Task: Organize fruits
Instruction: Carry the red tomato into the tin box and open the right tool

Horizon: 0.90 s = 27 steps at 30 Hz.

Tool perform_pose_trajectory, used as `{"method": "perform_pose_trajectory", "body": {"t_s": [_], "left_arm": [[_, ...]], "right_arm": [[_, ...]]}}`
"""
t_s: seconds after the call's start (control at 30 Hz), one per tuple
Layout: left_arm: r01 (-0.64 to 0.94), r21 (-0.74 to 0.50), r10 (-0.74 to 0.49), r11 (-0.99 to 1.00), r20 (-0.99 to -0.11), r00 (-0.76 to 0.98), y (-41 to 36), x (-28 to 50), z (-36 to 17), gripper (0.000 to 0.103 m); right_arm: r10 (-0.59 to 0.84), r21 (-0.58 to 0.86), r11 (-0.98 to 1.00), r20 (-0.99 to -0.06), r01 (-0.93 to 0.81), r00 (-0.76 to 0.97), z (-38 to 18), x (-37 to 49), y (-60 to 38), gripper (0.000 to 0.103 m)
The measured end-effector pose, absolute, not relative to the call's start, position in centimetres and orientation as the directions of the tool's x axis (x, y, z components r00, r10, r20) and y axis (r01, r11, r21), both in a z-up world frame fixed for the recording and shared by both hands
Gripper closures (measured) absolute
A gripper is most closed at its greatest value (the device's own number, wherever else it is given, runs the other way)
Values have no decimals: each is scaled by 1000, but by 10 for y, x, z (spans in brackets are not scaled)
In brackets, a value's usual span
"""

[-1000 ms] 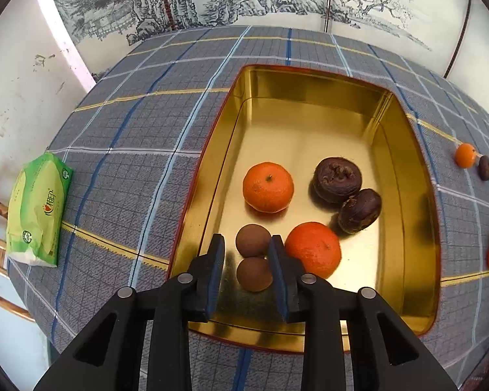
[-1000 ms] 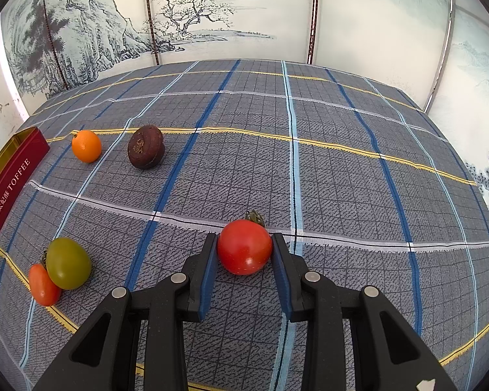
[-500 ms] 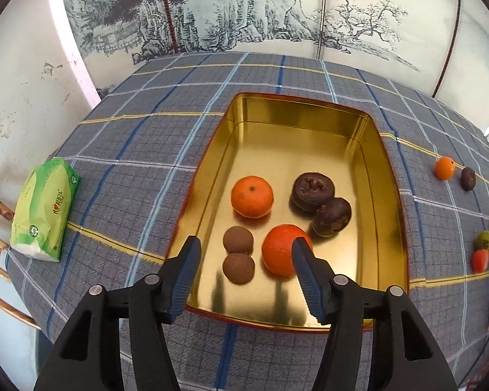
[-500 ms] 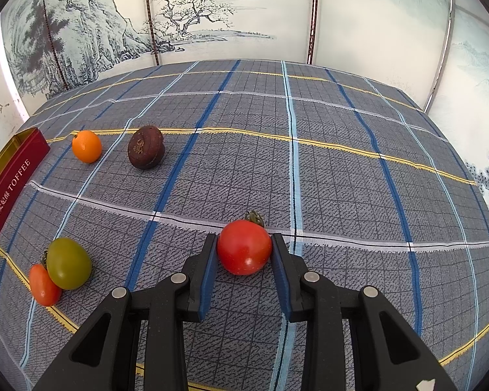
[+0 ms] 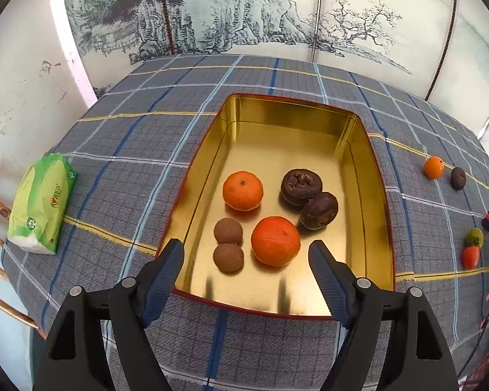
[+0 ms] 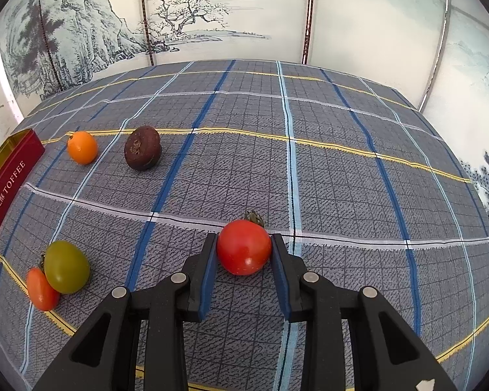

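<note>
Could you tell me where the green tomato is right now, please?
In the right wrist view, the green tomato lies on the plaid tablecloth at lower left, touching a small orange-red tomato, near the red toffee tin.

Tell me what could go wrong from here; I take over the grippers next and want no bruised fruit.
1. The right gripper is shut on the soft red tomato; a firmer squeeze may split it.
2. The left gripper is opening, nothing between its jaws, above the gold tin; dropping low, a finger could nudge the round brown fruits.
3. The green tomato touches the orange one; grabbing one may roll the other.
</note>
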<state>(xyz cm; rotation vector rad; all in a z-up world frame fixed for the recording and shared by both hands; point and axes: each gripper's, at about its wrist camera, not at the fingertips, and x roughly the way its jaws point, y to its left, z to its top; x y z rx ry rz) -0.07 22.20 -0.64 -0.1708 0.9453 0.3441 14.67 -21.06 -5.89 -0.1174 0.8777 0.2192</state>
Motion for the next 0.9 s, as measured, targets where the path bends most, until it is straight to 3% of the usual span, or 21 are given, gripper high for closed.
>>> {"method": "perform_pose_trajectory", "body": {"t_s": [0.53,0.9], "left_arm": [[-358,-4,213,934,-796,566,212,-17,-5,15],[-408,-52,214,911,-787,579,234,-32,0,14]], "right_arm": [[135,-1,979,-750,-205,648,-35,140,-204,74],[380,12,864,-671,-504,636,22,110,-75,74]]}}
